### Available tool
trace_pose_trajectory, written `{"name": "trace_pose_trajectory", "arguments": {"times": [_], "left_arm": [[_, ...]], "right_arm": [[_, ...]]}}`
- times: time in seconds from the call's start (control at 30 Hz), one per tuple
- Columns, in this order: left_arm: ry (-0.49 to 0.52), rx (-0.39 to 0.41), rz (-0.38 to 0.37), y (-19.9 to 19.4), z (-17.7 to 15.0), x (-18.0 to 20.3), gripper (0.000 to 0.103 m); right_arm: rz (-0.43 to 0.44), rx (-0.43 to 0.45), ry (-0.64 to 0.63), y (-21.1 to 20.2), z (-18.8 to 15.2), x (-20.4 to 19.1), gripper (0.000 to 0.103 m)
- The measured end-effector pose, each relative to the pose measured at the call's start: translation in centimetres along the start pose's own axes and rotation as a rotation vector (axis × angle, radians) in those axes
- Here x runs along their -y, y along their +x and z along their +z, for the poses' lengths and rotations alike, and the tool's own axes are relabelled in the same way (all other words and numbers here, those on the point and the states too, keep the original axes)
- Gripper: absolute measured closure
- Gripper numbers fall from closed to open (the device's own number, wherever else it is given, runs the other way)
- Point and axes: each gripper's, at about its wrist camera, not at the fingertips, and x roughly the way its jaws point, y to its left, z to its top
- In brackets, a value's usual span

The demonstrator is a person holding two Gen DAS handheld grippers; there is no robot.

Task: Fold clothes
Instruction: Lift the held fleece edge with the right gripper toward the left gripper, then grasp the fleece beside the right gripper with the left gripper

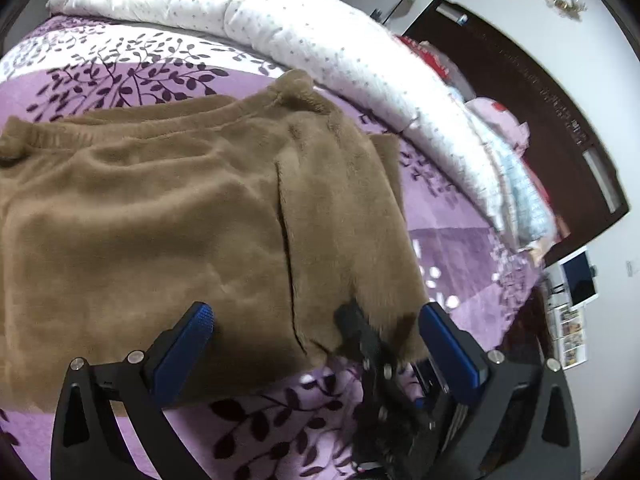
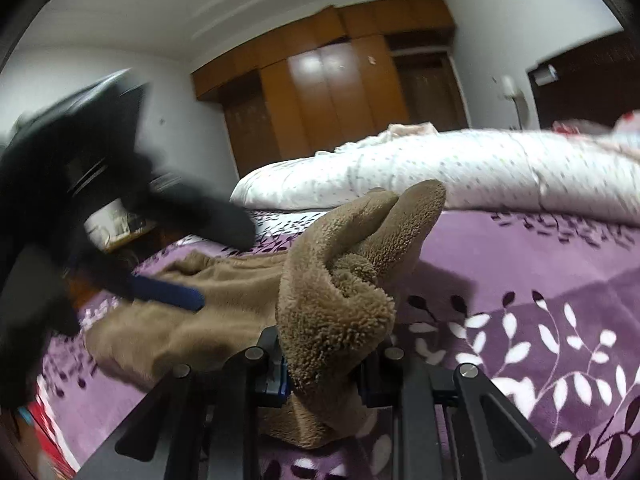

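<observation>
A brown fleece garment (image 1: 168,216) lies spread on the purple leaf-print bedsheet (image 1: 280,412). In the left wrist view my left gripper (image 1: 316,314) stands open just above the garment's near edge, its blue pads (image 1: 192,344) wide apart with nothing clamped between them. My right gripper (image 1: 358,336) shows there as a black shape at the garment's near right corner. In the right wrist view my right gripper (image 2: 326,376) is shut on a bunched fold of the brown garment (image 2: 340,280), lifted off the sheet. A blurred blue pad (image 2: 168,294) of the left gripper hovers over the cloth.
A rolled white dotted quilt (image 1: 280,28) lies along the far side of the bed. Pillows and clothes (image 1: 500,132) are piled by the dark headboard (image 1: 540,100). A wooden wardrobe (image 2: 340,88) stands beyond the bed. Purple sheet (image 2: 540,280) lies bare to the right.
</observation>
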Motion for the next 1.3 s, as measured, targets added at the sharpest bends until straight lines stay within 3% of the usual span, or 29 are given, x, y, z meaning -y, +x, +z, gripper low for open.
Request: {"name": "trace_pose_trajectory", "arguments": {"times": [0.07, 0.27, 0.53, 0.67, 0.83, 1.13, 1.2, 1.27, 1.3], "left_arm": [[0.010, -0.008, 0.028, 0.0, 0.5, 0.1, 0.000], [0.005, -0.002, 0.003, -0.8, 0.5, -0.1, 0.000], [-0.076, -0.014, -0.012, -0.5, -1.4, -3.1, 0.000], [-0.082, -0.042, -0.006, -0.3, -2.1, -4.5, 0.000], [-0.092, -0.024, 0.002, -1.3, -2.0, -5.8, 0.000], [-0.185, 0.051, -0.080, -2.0, -0.6, -8.6, 0.001], [-0.166, 0.064, -0.084, -2.0, 0.1, -8.3, 0.010], [-0.149, 0.062, -0.088, -1.7, 0.7, -8.0, 0.031], [-0.145, 0.055, -0.092, -1.4, 0.9, -7.9, 0.049]], "right_arm": [[-0.002, 0.010, -0.057, 0.1, -0.4, -1.0, 0.078], [0.018, 0.034, -0.277, 0.1, -1.7, -5.0, 0.078], [0.038, 0.033, -0.360, 0.0, -2.6, -6.0, 0.078], [0.065, 0.028, -0.471, 0.0, -3.7, -7.9, 0.078], [0.087, 0.022, -0.614, -0.1, -5.2, -10.1, 0.078], [0.096, 0.013, -0.643, 0.1, -5.8, -10.2, 0.078], [0.096, 0.009, -0.643, 0.3, -5.8, -10.1, 0.078], [0.095, 0.007, -0.640, 0.4, -5.8, -10.0, 0.078], [0.093, 0.007, -0.636, 0.5, -5.7, -9.9, 0.078]]}}
